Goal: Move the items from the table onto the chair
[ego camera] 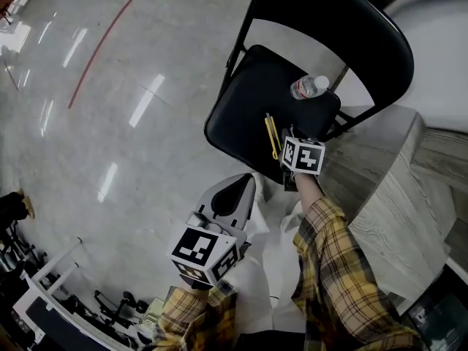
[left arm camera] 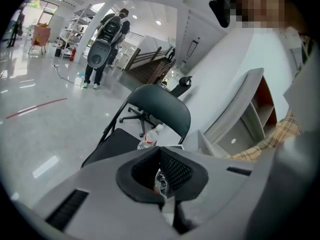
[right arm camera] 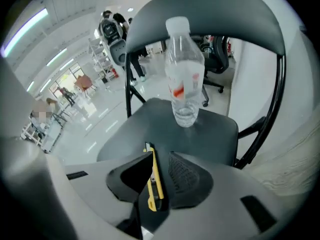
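A black folding chair [ego camera: 227,115] stands on the glossy floor. On its seat a clear water bottle [ego camera: 309,88] stands upright near the backrest. A yellow utility knife [ego camera: 272,136] lies near the seat's front edge. My right gripper [ego camera: 285,152] reaches down over the knife. In the right gripper view the knife [right arm camera: 154,181] sits between the jaws against the left pad, with a dark gap to the right pad, so the right gripper [right arm camera: 160,156] is open. The bottle [right arm camera: 184,84] rises just beyond. My left gripper [ego camera: 245,183] hovers short of the chair, its pads meeting at the tips [left arm camera: 160,154], holding nothing.
A pale wooden table [ego camera: 395,196] stands to the right of the chair. A red line [ego camera: 99,50] crosses the floor at the far left. A person [left arm camera: 102,44] stands in the distance, with an office chair [left arm camera: 145,119] behind the folding chair and a white shelf unit [left arm camera: 240,114] at the right.
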`<act>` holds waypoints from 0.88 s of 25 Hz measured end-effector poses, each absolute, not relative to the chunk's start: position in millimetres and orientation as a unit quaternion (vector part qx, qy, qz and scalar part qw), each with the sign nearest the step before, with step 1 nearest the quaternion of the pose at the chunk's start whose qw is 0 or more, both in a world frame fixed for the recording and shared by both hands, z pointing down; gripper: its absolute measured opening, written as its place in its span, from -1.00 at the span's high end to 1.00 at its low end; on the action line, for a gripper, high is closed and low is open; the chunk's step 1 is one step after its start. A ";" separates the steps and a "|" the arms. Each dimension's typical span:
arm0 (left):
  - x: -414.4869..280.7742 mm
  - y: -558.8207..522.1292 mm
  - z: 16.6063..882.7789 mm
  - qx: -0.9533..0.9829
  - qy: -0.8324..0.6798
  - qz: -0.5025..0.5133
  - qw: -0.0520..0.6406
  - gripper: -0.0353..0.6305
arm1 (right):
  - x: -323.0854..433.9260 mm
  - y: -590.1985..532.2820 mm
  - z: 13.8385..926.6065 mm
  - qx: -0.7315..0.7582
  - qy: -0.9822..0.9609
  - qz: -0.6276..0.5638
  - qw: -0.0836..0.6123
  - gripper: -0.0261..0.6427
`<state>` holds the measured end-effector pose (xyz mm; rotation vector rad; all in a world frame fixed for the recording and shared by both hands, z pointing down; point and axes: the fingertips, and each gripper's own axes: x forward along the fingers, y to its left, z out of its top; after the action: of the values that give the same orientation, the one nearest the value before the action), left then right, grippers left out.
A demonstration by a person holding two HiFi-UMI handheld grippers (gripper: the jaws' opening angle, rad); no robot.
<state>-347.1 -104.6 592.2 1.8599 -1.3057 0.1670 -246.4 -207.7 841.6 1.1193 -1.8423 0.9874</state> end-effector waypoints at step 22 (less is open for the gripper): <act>-31.4 -64.8 347.3 0.898 -0.362 0.055 0.244 0.88 | 35.2 -88.7 377.7 0.527 -0.825 0.196 0.055 0.66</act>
<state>-31.4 -64.8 347.3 2.4534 -0.9890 0.1499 35.2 -88.7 377.7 1.6000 -2.5049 0.5965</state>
